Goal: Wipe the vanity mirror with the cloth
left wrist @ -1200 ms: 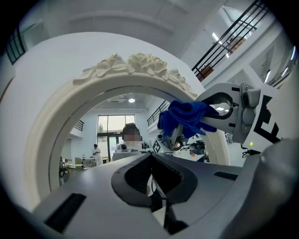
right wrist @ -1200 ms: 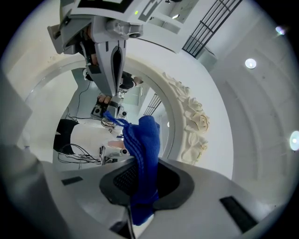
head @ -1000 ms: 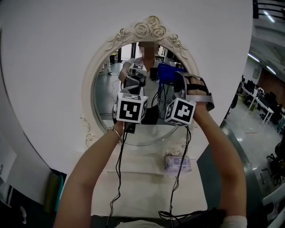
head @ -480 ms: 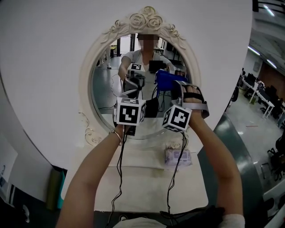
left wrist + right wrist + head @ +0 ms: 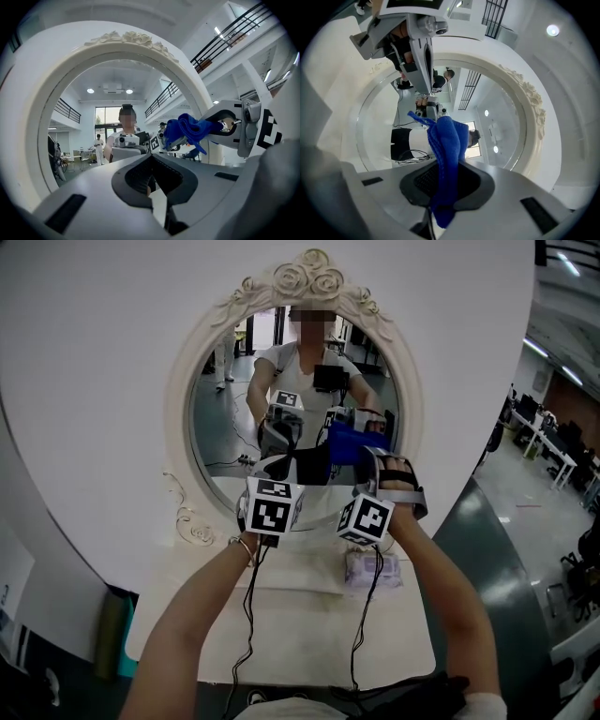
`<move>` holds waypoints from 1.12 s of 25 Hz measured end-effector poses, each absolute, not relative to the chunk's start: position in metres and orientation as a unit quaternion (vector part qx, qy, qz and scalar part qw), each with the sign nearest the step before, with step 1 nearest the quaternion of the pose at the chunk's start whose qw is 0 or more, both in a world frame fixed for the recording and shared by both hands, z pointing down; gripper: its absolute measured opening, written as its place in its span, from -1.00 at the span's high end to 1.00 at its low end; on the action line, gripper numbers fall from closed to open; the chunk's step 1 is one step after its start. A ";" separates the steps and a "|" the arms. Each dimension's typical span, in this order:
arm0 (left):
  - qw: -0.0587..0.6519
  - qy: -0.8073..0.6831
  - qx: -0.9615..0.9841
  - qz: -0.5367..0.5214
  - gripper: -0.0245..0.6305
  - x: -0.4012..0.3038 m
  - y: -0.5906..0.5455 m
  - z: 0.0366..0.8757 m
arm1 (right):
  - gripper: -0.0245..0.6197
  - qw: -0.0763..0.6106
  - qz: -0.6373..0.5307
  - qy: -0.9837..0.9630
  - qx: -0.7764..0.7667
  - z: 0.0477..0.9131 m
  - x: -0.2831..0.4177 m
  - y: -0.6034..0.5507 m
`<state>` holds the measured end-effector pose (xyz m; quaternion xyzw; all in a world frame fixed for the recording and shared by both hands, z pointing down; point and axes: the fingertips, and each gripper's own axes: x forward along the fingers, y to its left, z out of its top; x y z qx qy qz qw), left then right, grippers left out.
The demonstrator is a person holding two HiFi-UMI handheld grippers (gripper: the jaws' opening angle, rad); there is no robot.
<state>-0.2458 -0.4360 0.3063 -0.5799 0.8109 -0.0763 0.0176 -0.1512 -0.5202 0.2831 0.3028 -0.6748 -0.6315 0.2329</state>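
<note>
The oval vanity mirror (image 5: 225, 418) in its white rose-carved frame (image 5: 314, 277) stands upright on the table in the head view. My right gripper (image 5: 364, 463) is shut on the blue cloth (image 5: 352, 442) and holds it at the lower right of the glass. The cloth (image 5: 446, 140) sticks up bunched from the right gripper (image 5: 440, 180). My left gripper (image 5: 278, 470) sits just to its left, low before the glass, shut with nothing in it (image 5: 152, 176). From the left gripper view, the cloth (image 5: 187, 131) and the frame (image 5: 131, 40) both show.
A small tissue packet (image 5: 367, 568) lies on the white table (image 5: 300, 634) below the mirror. Black cables (image 5: 251, 615) hang from both grippers over the table. A green object (image 5: 108, 634) stands at the table's left. An open hall lies to the right.
Both grippers have come down the glass, from its middle to its lower part. The blue cloth went down with the right gripper.
</note>
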 end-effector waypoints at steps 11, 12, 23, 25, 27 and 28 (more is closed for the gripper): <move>-0.054 0.821 -0.565 -0.064 0.90 -0.251 -0.425 0.398 | 0.70 0.279 -0.575 -0.723 0.264 0.375 -0.157 -0.514; -0.063 0.822 -0.562 -0.064 0.90 -0.252 -0.423 0.408 | 0.70 0.283 -0.569 -0.727 0.259 0.384 -0.158 -0.512; -0.131 0.833 -0.533 -0.067 0.90 -0.262 -0.386 0.485 | 0.70 0.325 -0.509 -0.772 0.200 0.475 -0.182 -0.486; -0.143 0.834 -0.528 -0.070 0.90 -0.264 -0.380 0.499 | 0.70 0.332 -0.497 -0.781 0.182 0.491 -0.190 -0.477; -0.151 0.834 -0.526 -0.075 0.90 -0.264 -0.375 0.510 | 0.70 0.338 -0.484 -0.790 0.165 0.507 -0.199 -0.467; -0.155 0.834 -0.524 -0.077 0.90 -0.265 -0.373 0.515 | 0.70 0.341 -0.477 -0.795 0.156 0.516 -0.203 -0.463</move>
